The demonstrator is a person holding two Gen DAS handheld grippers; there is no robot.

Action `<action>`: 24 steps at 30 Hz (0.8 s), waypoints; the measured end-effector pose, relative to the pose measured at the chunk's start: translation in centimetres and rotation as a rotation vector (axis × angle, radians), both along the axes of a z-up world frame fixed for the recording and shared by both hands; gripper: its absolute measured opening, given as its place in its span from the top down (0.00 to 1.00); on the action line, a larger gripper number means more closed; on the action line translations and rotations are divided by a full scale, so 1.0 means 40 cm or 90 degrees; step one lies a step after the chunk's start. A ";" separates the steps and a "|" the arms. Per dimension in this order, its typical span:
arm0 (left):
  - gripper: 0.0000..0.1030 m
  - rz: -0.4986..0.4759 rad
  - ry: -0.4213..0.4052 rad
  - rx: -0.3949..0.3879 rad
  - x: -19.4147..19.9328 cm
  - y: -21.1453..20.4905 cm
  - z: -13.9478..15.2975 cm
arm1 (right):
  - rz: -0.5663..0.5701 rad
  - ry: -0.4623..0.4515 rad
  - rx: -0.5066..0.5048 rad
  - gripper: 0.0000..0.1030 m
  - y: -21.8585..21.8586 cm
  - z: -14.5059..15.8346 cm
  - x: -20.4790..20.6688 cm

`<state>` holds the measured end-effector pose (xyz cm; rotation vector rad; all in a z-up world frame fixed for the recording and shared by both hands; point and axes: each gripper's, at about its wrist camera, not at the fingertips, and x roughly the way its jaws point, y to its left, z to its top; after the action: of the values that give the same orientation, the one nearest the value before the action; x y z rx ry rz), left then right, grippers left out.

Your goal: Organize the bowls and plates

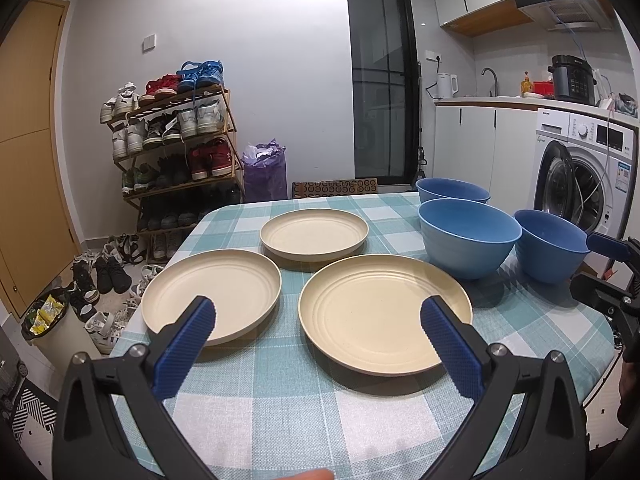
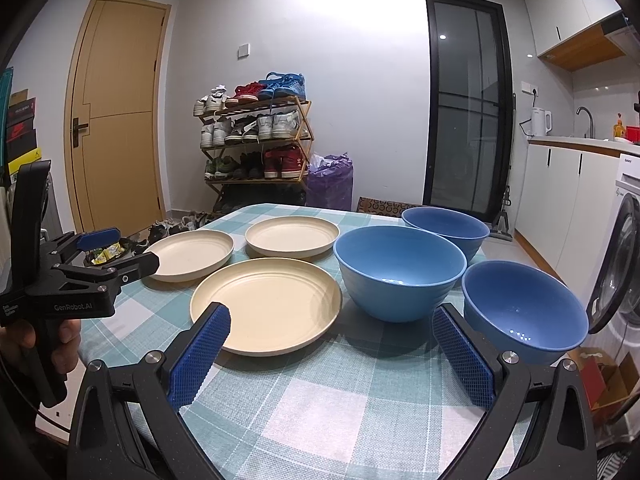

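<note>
Three cream plates lie apart on the checked tablecloth: a near plate (image 1: pixel 384 312) (image 2: pixel 266 306), a left plate (image 1: pixel 212 294) (image 2: pixel 192 254) and a far plate (image 1: pixel 314 238) (image 2: pixel 292 236). Three blue bowls stand upright to their right: a middle bowl (image 1: pixel 468 236) (image 2: pixel 400 272), a far bowl (image 1: pixel 452 190) (image 2: pixel 446 226) and a right bowl (image 1: pixel 550 244) (image 2: pixel 524 312). My left gripper (image 1: pixel 320 328) (image 2: pixel 120 250) is open and empty, just in front of the left and near plates. My right gripper (image 2: pixel 332 340) (image 1: pixel 600 264) is open and empty, in front of the near plate and middle bowl.
The table (image 1: pixel 300 408) stands in a kitchen-entry room. A shoe rack (image 1: pixel 176 148) and loose shoes are at the far left, a bin (image 1: pixel 48 316) by the table's left edge. A washing machine (image 1: pixel 584 172) stands at the right beyond the bowls.
</note>
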<state>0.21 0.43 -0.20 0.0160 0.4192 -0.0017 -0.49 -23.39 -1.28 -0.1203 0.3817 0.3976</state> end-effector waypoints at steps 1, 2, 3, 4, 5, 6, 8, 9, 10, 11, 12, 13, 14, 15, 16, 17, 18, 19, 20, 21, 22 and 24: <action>0.00 0.001 0.000 0.000 0.000 0.000 0.000 | 0.000 0.000 0.000 0.00 0.000 0.000 0.000; 0.00 0.001 0.000 0.000 0.000 0.000 0.001 | 0.000 0.000 -0.001 0.00 0.000 0.000 0.000; 0.00 0.001 0.001 0.000 0.000 0.000 0.000 | 0.000 0.001 -0.001 0.00 0.000 0.000 0.001; 0.00 0.000 0.000 0.000 0.000 0.000 0.000 | 0.000 0.000 0.000 0.00 0.000 0.000 0.000; 0.00 0.001 0.000 0.000 -0.001 0.000 0.000 | 0.000 0.000 0.000 0.00 0.000 0.000 0.000; 0.00 0.001 0.000 0.000 0.000 0.000 0.000 | 0.000 0.000 0.000 0.00 0.000 0.000 0.000; 0.00 0.000 0.001 0.000 0.000 0.000 0.000 | 0.002 0.002 0.003 0.00 -0.001 0.000 0.001; 0.00 0.000 0.000 0.000 0.000 0.000 0.000 | 0.003 0.002 0.004 0.00 -0.002 0.000 0.000; 0.00 0.000 0.001 0.000 0.000 0.000 0.001 | 0.001 0.002 0.003 0.00 -0.002 -0.001 0.001; 0.00 0.000 0.001 0.000 0.000 0.001 0.001 | 0.001 0.001 0.002 0.00 -0.001 -0.002 0.001; 0.00 0.000 0.000 0.000 0.000 0.001 0.000 | 0.001 0.001 0.002 0.00 -0.002 -0.002 0.002; 0.00 0.000 0.001 0.000 0.000 0.001 0.001 | 0.001 0.003 0.003 0.00 -0.002 -0.002 0.003; 0.00 0.000 0.001 0.000 0.000 0.000 0.001 | 0.001 0.003 0.003 0.00 -0.001 -0.002 0.003; 0.00 0.000 0.001 0.000 0.000 0.001 0.001 | 0.001 0.002 0.002 0.00 -0.001 -0.002 0.003; 0.00 0.000 0.000 0.000 0.000 0.001 0.001 | 0.000 0.002 0.001 0.00 -0.001 -0.001 0.004; 0.00 0.000 0.001 0.000 0.000 0.001 0.001 | 0.000 0.002 0.001 0.00 0.000 -0.001 0.003; 0.00 0.000 0.001 0.000 0.001 0.001 0.001 | 0.001 0.002 0.001 0.00 -0.001 -0.001 0.003; 0.00 0.000 0.001 0.000 0.000 0.001 0.001 | 0.001 0.002 0.002 0.00 -0.001 -0.001 0.003; 0.00 0.000 0.001 0.000 0.000 0.001 0.001 | 0.001 0.002 0.001 0.00 0.000 -0.001 0.003; 0.00 0.000 0.002 0.000 0.001 0.001 0.001 | 0.001 0.003 0.001 0.00 0.000 -0.001 0.003; 0.00 0.000 0.002 0.000 0.000 0.001 0.001 | 0.001 0.003 0.001 0.00 -0.001 -0.001 0.003; 0.00 0.000 0.002 0.000 0.001 0.001 0.000 | 0.001 0.003 0.000 0.00 0.000 -0.001 0.003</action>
<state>0.25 0.49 -0.20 0.0158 0.4224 -0.0019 -0.35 -23.41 -1.32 -0.1194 0.3867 0.3996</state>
